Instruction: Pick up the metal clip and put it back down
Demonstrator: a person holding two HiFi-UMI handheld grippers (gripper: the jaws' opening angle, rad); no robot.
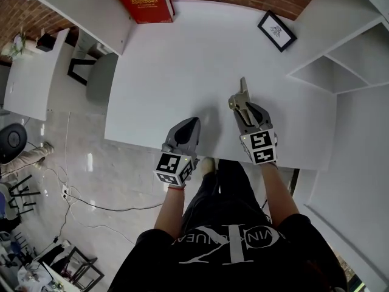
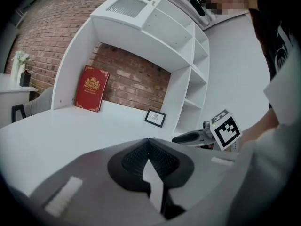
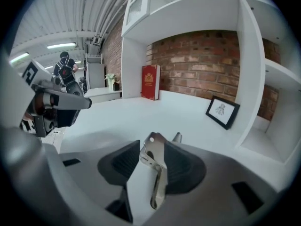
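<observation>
At the centre, desk [image 1: 182,72]: white top with a rounded far edge that meets a brick wall [image 3: 202,55].
Shelf unit [image 1: 340,47]: white, on the desk's right side; its open compartments show only their own white boards.
Person [image 1: 231,248]: dark printed shirt, at the desk's near edge, one gripper in each hand.
Book [image 1: 143,0]: red with a gold crest, upright against the wall at the desk's far left.
Left gripper [image 1: 193,121]: over the near edge of the desk; in the left gripper view its jaws [image 2: 149,142] are closed pad on pad.
Right gripper [image 1: 240,105]: over the desk, right of the left one and a little farther in, pointing down and away; jaws closed on the clip.
Picture frame [image 1: 277,30]: small, black-edged, leaning at the desk's far right beside the shelves.
Metal clip [image 3: 157,173]: silvery, pinched between the right gripper's pads, lying along the right pad; its end sticks out past the jaw tips [image 1: 243,89]. Whether it touches the desk cannot be told.
</observation>
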